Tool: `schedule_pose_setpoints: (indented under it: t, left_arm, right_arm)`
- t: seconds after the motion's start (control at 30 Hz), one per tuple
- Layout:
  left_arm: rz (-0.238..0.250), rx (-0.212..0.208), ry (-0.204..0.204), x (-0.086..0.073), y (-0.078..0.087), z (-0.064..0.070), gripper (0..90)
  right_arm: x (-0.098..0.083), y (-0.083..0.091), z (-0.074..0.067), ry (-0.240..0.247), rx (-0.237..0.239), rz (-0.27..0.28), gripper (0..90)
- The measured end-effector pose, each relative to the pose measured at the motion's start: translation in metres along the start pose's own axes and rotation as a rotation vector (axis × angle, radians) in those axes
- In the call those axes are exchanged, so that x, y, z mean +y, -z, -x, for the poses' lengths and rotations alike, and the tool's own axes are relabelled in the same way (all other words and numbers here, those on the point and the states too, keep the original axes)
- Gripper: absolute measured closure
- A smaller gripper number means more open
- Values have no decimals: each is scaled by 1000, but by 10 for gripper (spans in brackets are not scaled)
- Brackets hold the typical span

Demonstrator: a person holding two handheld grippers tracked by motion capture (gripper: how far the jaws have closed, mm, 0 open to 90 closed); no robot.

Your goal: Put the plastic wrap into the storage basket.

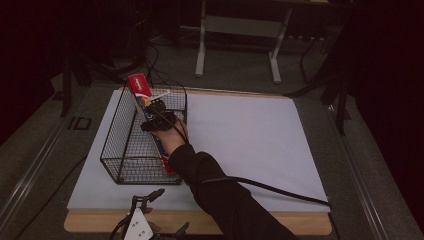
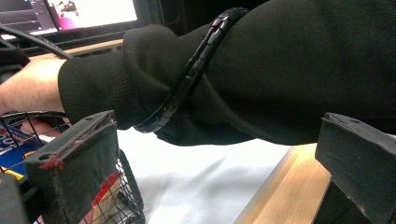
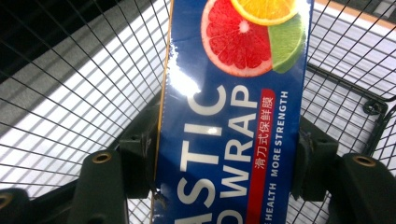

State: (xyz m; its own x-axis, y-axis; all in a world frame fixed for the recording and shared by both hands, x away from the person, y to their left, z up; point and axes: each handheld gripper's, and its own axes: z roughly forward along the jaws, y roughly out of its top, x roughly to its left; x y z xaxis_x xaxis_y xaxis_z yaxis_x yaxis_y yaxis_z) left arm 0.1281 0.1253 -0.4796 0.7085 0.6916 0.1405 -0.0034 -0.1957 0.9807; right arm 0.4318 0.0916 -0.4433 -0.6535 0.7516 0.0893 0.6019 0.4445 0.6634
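- Right then, my right gripper (image 1: 159,116) was clamped on the plastic wrap box (image 3: 233,121), one jaw pressed flat against each long side of it, as the right gripper view showed plainly.
- Landmark for everything: the wire basket (image 1: 120,145), which stood on the left part of the white sheet (image 1: 250,145) covering the table.
- Relative to the basket, the box lay along its right-hand wall, slanting, its lower end down inside near the basket's near right corner and its red upper end poking out above the far rim.
- Its long axis ran from the near side of the basket to the far side, rising as it went; my jaws crossed that axis about midway along the box.
- My right hand (image 1: 175,135) reached over the basket's right rim, so it was far the nearer of the two to the box.
- My left gripper (image 1: 145,222) sat well short of the basket, at the table's near edge, jaws spread apart with nothing between them.
- By my reckoning, the coming move hinged on that slant: lowering the far end would lay the box flat inside.
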Motion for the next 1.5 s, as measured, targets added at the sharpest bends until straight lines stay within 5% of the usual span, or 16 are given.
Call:
schedule_pose_setpoints:
  t: [0.13,0.43,0.67,0.9,1.13,1.33,1.5]
  left_arm:
    - [1,1,0,0,0,0,1]
    - [-6,-2,-1,0,-1,0,1]
    - [-11,-2,-6,0,-1,0,2]
    - [-14,1,-2,-1,-3,0,2]
    - [-20,-1,-5,-1,-4,0,1]
    - [-20,-1,-2,-1,-4,0,2]
    - [-26,0,-4,-1,-6,0,1]
  right_arm:
    - [-1,-2,-4,39,-25,-1,362]
    - [1,3,-2,76,-1,6,301]
    - [5,21,1,105,78,9,124]
    - [2,43,3,152,93,49,113]
    - [-1,63,20,156,136,85,137]
    - [-7,84,36,195,81,124,138]
    - [-14,95,51,178,81,143,143]
